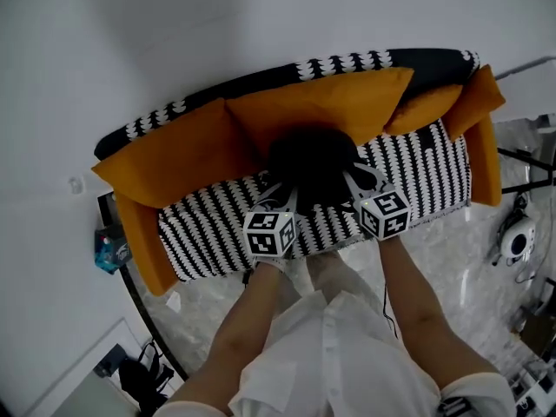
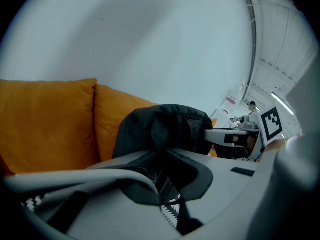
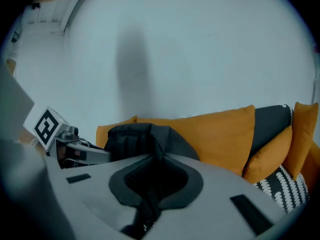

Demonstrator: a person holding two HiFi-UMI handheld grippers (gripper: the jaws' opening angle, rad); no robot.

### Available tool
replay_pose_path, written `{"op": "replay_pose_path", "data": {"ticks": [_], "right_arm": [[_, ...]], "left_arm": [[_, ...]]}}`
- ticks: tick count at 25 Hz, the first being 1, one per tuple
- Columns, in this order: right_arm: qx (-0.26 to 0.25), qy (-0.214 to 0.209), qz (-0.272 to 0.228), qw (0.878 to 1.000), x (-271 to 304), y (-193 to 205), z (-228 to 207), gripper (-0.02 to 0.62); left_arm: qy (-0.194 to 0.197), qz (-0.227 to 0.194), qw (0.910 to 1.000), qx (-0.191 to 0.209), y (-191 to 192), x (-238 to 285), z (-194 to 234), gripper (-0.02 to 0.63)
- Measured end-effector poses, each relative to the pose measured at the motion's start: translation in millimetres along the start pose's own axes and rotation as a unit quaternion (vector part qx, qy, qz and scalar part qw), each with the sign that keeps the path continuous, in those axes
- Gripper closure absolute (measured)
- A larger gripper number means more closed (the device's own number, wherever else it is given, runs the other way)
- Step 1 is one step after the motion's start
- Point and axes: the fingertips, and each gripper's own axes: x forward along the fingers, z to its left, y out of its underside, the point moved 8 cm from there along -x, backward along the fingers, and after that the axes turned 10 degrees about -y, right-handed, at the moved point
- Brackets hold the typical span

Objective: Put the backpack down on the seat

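Note:
A black backpack (image 1: 311,165) sits on the middle of the sofa's black-and-white patterned seat (image 1: 208,228), against the orange back cushions (image 1: 321,102). My left gripper (image 1: 283,196) grips its left side and my right gripper (image 1: 354,179) its right side. In the left gripper view the jaws (image 2: 161,170) are closed on black backpack fabric, with the bag's bulk (image 2: 165,126) just ahead. The right gripper view shows the same: my right gripper (image 3: 151,183) pinches dark fabric, and the backpack (image 3: 142,139) rises in front of an orange cushion (image 3: 220,134).
Orange cushions line both sofa arms (image 1: 485,142). A blue object (image 1: 110,248) lies on the floor at the sofa's left end. A white device (image 1: 519,240) and black stand legs (image 1: 532,170) are on the marble floor at the right. A pale wall stands behind the sofa.

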Motion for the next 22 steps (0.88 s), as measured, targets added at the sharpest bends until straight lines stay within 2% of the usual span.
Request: {"op": "replay_pose_path", "data": {"ticks": [8,22], "right_arm": [[0.01,0.017,-0.009,1.0,15.4,-0.7,-23.1,0.568],[0.025,0.04,-0.002,0.999,33.8,-6.1,-36.3,0.568]], "left_arm": [[0.014,-0.007,0.9993,0.034,-12.6,29.5,5.3,0.56],[-0.001,-0.002,0.9999,0.011,-20.5,49.2,13.9,0.559]]}}
